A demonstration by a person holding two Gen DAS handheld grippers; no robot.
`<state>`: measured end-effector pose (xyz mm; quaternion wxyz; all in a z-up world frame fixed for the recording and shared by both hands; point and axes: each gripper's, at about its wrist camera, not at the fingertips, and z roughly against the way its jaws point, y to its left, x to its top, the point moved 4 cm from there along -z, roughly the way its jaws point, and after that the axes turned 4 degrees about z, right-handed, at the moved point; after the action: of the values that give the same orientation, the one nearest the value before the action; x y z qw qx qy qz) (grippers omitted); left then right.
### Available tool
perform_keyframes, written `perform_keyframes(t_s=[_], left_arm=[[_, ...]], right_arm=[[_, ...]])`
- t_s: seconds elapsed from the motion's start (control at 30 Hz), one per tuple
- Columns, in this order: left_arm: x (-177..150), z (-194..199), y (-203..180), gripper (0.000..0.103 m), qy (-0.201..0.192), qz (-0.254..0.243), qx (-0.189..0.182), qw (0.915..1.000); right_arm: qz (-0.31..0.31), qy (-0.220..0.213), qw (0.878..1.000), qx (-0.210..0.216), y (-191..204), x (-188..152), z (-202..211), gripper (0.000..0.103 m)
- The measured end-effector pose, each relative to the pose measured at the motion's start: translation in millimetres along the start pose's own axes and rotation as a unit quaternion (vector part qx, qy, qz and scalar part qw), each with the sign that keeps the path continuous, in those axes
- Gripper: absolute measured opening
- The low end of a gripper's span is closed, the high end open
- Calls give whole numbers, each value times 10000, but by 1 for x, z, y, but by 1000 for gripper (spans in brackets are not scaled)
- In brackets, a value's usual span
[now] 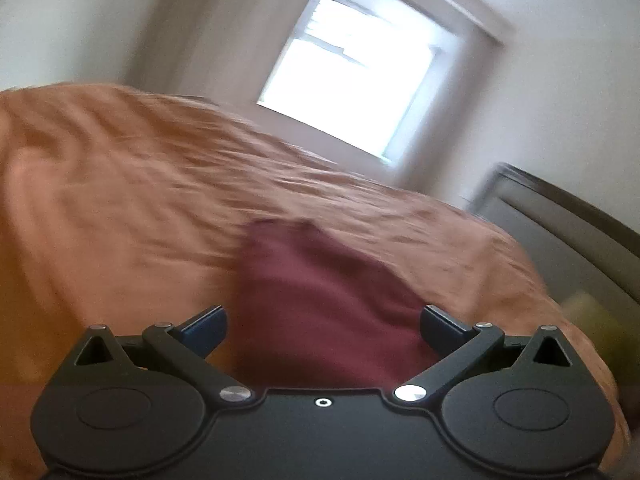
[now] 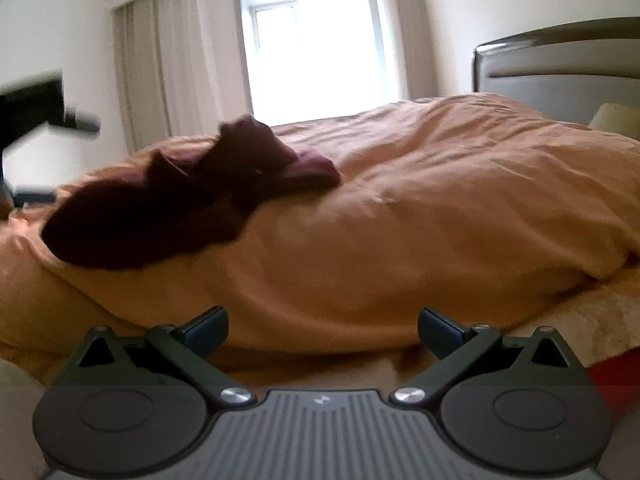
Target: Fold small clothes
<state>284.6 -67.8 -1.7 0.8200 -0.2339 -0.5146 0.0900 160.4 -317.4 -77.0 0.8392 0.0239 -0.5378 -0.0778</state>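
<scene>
On the bed (image 2: pixel 440 200) a maroon garment (image 2: pixel 180 196) lies crumpled, not yet folded. Left hand-held gripper (image 1: pixel 324 324) and right hand-held gripper (image 2: pixel 322 326) are both spread wide, holding nothing.

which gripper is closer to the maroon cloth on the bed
Left. The left gripper is open right at the maroon cloth; the right gripper, also open, sits back from it over the orange cover.

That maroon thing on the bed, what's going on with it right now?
A person is holding a gripper in each hand, set to fold a maroon garment that lies crumpled on an orange duvet. Neither has hold of it. The left gripper is right up against the cloth with its jaws wide open around it; the right gripper, jaws also open, sits further back at the bed's edge. No folding is visible so far.
</scene>
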Motion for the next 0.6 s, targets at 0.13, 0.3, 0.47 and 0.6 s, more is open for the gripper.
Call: perform_keyframes(t_s=[0.13, 0.3, 0.47, 0.6], left_arm=[[-8, 5, 33, 102, -119, 556, 211, 9982], [-17, -7, 56, 102, -50, 1116, -103, 9937], [-27, -18, 50, 102, 52, 793, -156, 9967], [-29, -21, 46, 102, 80, 622, -148, 9979]], right_arm=[[90, -200, 9971, 733, 5, 24, -3, 103], [-295, -481, 9909, 1218, -2, 84, -19, 103], [-1439, -38, 9745, 1723, -14, 127, -63, 103], [-2082, 245, 9597, 1873, -18, 141, -97, 103]])
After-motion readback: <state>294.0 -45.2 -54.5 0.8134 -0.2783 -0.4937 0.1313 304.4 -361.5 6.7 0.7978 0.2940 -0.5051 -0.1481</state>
